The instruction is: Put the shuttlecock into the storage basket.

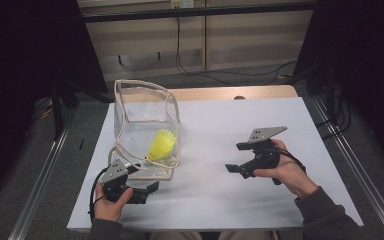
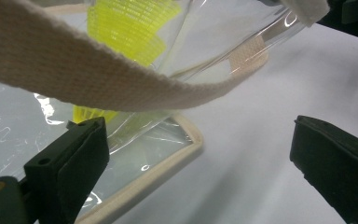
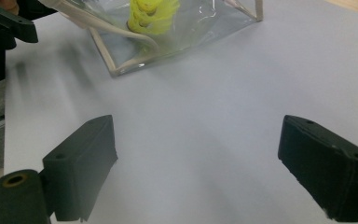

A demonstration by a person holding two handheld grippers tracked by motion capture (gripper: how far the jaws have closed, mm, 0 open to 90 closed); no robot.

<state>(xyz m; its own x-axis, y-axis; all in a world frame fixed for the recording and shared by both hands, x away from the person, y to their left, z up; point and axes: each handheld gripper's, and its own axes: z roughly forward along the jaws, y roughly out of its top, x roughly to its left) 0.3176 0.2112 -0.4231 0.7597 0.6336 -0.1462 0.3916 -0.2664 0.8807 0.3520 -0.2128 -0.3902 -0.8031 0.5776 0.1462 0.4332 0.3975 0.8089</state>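
Note:
A clear plastic bag [image 1: 145, 117] with beige trim stands on the left of the white table. Inside it lies a yellow ribbed object [image 1: 161, 146]. My left gripper [image 1: 150, 192] sits at the bag's near corner, open. In the left gripper view [image 2: 198, 158] the beige strap [image 2: 98, 79] arcs just above the jaws, the bag's bottom corner [image 2: 168, 172] lies by the left jaw, and the yellow object [image 2: 130, 28] shows behind. My right gripper [image 1: 235, 157] is open over bare table to the right of the bag. In its own view [image 3: 196, 163] the bag [image 3: 200, 23] and yellow object [image 3: 151, 16] lie ahead.
The white sheet [image 1: 240, 200] covers most of the table, with a wooden strip [image 1: 220, 93] at the back. Metal rails run along both sides [image 1: 45, 170] [image 1: 360, 170]. Cables [image 1: 220, 75] lie on the floor beyond. The left gripper [image 3: 9, 23] appears at the top left of the right gripper view.

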